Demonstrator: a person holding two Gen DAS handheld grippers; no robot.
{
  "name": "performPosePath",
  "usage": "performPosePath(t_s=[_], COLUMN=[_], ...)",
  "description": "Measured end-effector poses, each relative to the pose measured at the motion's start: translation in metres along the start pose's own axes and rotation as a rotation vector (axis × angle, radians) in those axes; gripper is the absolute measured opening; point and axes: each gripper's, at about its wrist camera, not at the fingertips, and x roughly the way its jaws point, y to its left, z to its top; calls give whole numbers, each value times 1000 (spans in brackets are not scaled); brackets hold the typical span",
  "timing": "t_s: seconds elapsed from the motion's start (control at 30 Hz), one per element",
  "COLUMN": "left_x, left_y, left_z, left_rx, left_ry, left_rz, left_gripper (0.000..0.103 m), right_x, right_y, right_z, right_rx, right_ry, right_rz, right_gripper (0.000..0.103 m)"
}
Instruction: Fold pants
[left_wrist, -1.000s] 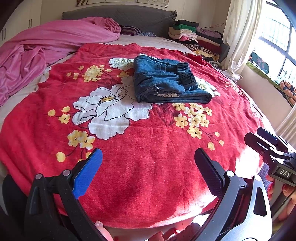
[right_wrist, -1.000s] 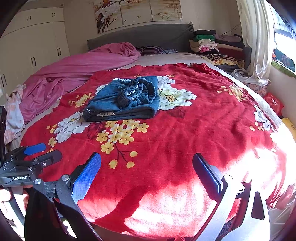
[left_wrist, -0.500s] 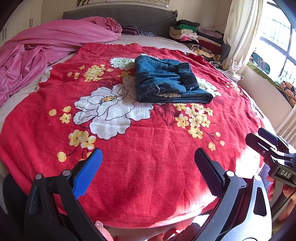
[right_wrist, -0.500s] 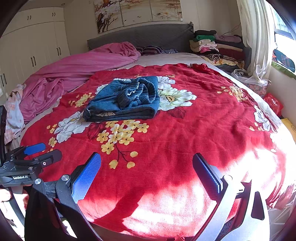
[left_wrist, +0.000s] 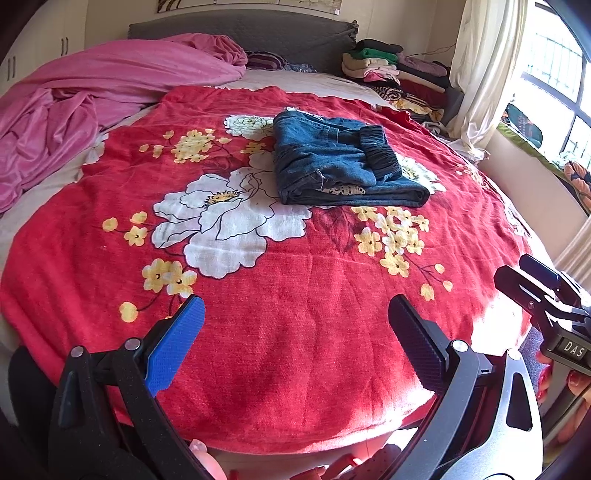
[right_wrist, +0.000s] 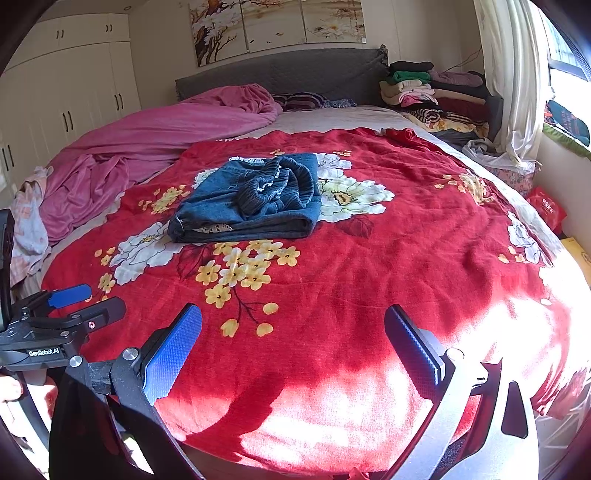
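Both tongs (left_wrist: 295, 332) (right_wrist: 293, 332) gape, seemingly unobstructed before folded pants (left_wrist: 343, 166)

Bright daylight pours from the window (right_wrist: 569, 70) (blown out white), glaring on the red blanket (right_wrist: 369, 266) nearest it; fisheye bends the edges, corners dark.

Denim pants (left_wrist: 343, 162), fuzzy woven blanket (left_wrist: 295, 295)
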Motion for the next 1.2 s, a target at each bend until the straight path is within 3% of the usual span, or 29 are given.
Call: performPosePath(t_s=[1.2], left_x=[0], left_y=[-1], left_z=[0], left_rx=[5], left_ry=[30], left_rz=[10], left_gripper=[93], right_x=[-3], right_y=[2], right_z=[2], right_rx=[-2], right_ry=[-1], right_rz=[-1], right_gripper=[98])
